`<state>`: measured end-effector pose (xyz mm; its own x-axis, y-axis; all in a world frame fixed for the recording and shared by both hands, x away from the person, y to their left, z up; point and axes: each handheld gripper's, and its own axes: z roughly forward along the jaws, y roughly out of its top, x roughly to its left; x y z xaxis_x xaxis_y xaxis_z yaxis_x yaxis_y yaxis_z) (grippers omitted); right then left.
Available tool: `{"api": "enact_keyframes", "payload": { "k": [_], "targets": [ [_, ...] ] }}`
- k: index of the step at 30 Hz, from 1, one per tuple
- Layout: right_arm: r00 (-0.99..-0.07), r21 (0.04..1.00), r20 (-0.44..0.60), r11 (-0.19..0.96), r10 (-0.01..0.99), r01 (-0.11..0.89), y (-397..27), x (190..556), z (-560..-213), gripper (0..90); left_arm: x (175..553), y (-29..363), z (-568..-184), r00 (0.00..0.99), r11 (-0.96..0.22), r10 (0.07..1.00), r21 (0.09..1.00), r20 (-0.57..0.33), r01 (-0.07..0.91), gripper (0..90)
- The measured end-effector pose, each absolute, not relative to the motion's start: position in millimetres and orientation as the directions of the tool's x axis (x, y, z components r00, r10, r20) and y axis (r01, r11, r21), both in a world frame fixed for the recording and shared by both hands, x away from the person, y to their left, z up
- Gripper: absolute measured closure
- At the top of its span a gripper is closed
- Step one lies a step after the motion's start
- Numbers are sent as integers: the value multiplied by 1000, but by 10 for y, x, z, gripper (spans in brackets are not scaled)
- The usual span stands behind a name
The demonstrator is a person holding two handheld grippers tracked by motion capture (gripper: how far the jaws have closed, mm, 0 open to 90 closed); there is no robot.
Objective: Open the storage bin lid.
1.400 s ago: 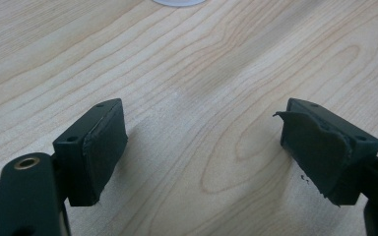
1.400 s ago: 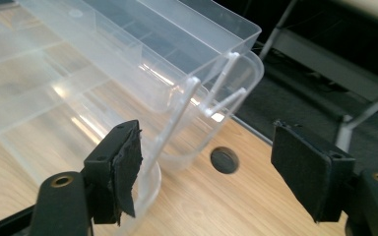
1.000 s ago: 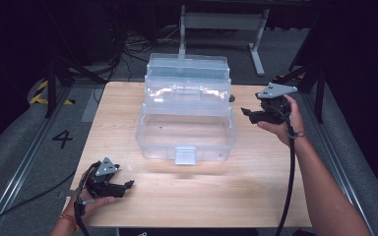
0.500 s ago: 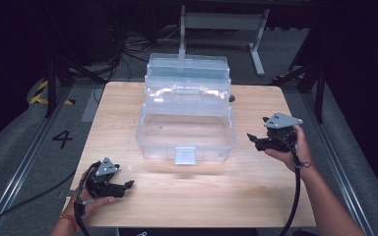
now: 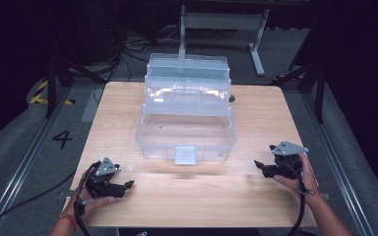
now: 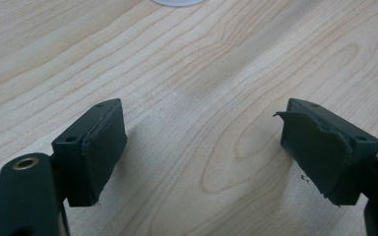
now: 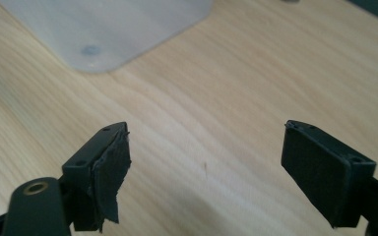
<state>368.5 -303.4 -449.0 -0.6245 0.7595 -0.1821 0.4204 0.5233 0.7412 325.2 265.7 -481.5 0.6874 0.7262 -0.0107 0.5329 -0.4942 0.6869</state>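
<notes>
Wooden table point(image 5: 256, 113) sat in a dark room, clear tiered box point(image 5: 186, 115) open mid-table. Left gripper point(image 5: 128, 185) gaped empty; right gripper point(image 5: 259, 166) had just been opening, nothing between. I'd approach the box slowly and squarely.

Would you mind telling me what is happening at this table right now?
A person holds a claw in each hand over a wooden table. An open clear plastic tackle box stands in the middle, untouched. The left claw rests near the front left corner, jaws open and empty. The right claw, jaws just opening, is empty too.
</notes>
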Motion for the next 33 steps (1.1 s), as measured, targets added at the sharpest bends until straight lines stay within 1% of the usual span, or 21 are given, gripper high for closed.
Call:
{"api": "enact_keyframes", "payload": {
  "k": [3, 7, 9, 11, 13, 21, 22, 25, 30, 33],
  "targets": [
    [-604, 731, -156, 503, 782, 462, -3147, 3605, -4610, 195, 3252, 2658, -4815, 688, -494, 726, 687, -11, 533, 178],
    [-608, 726, -129, 493, 783, 480, -3197, 3555, -4694, 185, 3255, 2659, -4814, 691, -499, 723, 686, -8, 530, 177],
    [-618, 717, -86, 480, 781, 506, -3218, 3534, -4809, 167, 3256, 2657, -4814, 690, -500, 724, 686, -4, 529, 175],
    [-607, 741, -11, 414, 794, 528, -3248, 3522, -4862, 167, 3257, 2658, -4813, 689, -503, 725, 686, 3, 526, 175],
    [-600, 739, 7, 400, 800, 542, -3258, 3525, -4866, 165, 3255, 2657, -4813, 687, -501, 727, 686, 3, 528, 175],
    [-593, 739, 6, 396, 805, 546, -3256, 3518, -4866, 162, 3231, 2652, -4814, 676, -491, 737, 686, -1, 536, 175],
    [-593, 738, 7, 395, 806, 546, -3255, 3517, -4866, 162, 3228, 2645, -4819, 673, -481, 740, 686, -17, 546, 170],
    [-593, 738, 7, 395, 805, 546, -3256, 3518, -4866, 162, 3250, 2651, -4812, 687, -504, 726, 681, 2, 531, 164],
    [-593, 738, 7, 395, 805, 546, -3256, 3518, -4866, 162, 3253, 2642, -4812, 688, -498, 726, 678, -15, 540, 157],
    [-593, 739, 7, 395, 805, 546, -3256, 3518, -4866, 162, 3261, 2643, -4809, 691, -504, 723, 678, -7, 535, 155]
  ]
}}
